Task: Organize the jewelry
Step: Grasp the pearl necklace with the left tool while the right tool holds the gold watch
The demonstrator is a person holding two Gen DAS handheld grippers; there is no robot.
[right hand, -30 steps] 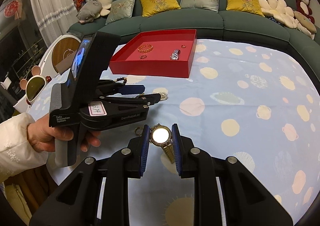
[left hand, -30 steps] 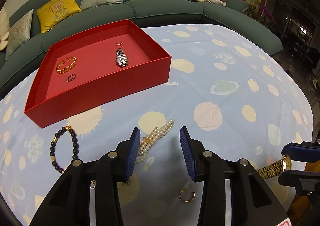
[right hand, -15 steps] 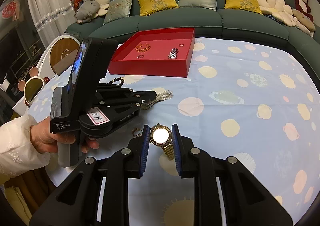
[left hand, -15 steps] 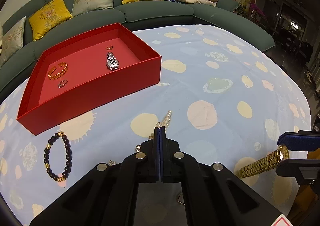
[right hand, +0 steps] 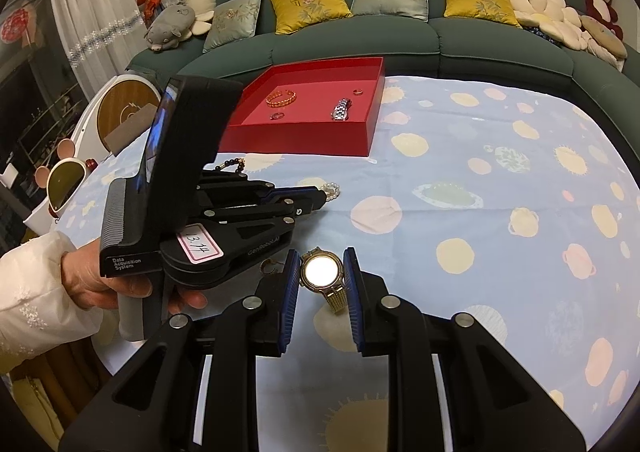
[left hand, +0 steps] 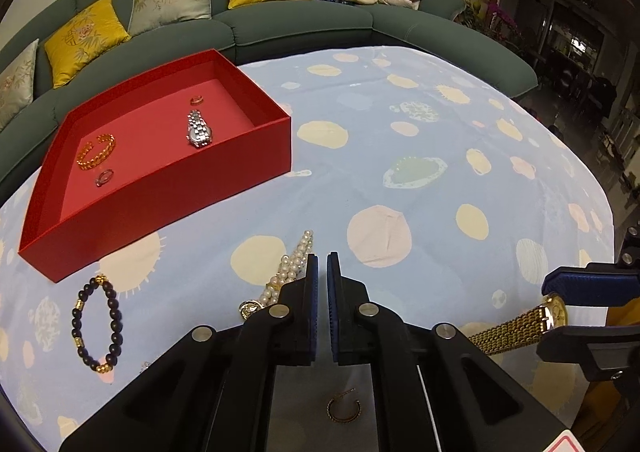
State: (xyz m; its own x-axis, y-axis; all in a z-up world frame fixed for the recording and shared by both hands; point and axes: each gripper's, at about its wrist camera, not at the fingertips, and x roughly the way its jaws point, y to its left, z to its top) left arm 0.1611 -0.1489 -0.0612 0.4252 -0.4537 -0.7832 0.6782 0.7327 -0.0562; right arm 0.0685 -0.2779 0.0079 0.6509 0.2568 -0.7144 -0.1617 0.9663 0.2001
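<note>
The gold watch is pinched at its case by the right gripper, low in the middle of the right wrist view, its band hanging down. The left gripper is pressed almost together with nothing seen between its fingers, just beside the pearl bracelet. The watch is probably best carried high over the near wall of the red tray and released on bare floor, apart from the silver watch. Open cloth is seen to the right; the left gripper stands close on the left.
</note>
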